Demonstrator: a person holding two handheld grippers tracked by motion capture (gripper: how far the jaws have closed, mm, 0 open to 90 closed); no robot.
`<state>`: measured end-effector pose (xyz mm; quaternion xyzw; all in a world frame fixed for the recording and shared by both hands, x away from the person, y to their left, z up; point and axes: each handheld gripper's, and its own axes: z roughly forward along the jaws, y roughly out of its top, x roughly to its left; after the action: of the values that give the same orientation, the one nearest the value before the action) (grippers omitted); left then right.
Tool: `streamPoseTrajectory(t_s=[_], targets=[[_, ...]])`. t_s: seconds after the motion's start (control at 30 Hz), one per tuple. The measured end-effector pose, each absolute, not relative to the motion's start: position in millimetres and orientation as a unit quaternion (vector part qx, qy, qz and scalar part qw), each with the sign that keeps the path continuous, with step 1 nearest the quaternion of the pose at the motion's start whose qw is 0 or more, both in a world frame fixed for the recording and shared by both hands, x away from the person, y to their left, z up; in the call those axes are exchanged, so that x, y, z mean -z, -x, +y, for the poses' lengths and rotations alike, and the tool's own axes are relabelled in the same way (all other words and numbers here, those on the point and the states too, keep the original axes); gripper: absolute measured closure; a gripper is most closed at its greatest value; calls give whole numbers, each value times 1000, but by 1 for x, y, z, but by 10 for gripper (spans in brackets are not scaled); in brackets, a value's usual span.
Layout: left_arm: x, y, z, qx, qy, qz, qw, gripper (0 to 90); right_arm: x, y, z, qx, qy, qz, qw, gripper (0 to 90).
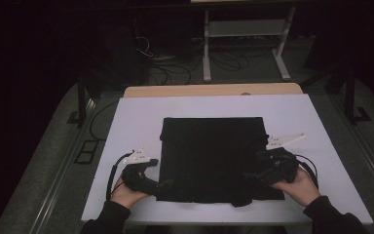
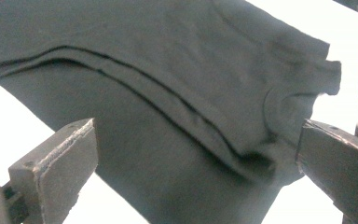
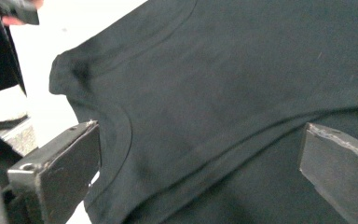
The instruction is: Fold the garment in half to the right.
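Both jaws spread wide and gripping nothing, the left gripper (image 1: pixel 161 185) sits at the near left edge and the right gripper (image 1: pixel 251 176) at the near right edge of the folded black garment (image 1: pixel 214 156), which lies flat in the middle of the white table (image 1: pixel 136 117).

In the high view, the black garment (image 1: pixel 209 156) near edge is partly hidden behind both grippers; lower-frame sleeves are cut off.
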<state>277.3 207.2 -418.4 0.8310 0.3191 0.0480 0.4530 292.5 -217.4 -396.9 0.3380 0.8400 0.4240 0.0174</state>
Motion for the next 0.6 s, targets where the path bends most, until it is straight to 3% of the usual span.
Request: streamPoseTrajectory(t_s=[0.6], targets=[[424, -268, 224, -56, -837, 320, 441, 0, 374, -335, -175, -450, -319, 833, 33, 0]])
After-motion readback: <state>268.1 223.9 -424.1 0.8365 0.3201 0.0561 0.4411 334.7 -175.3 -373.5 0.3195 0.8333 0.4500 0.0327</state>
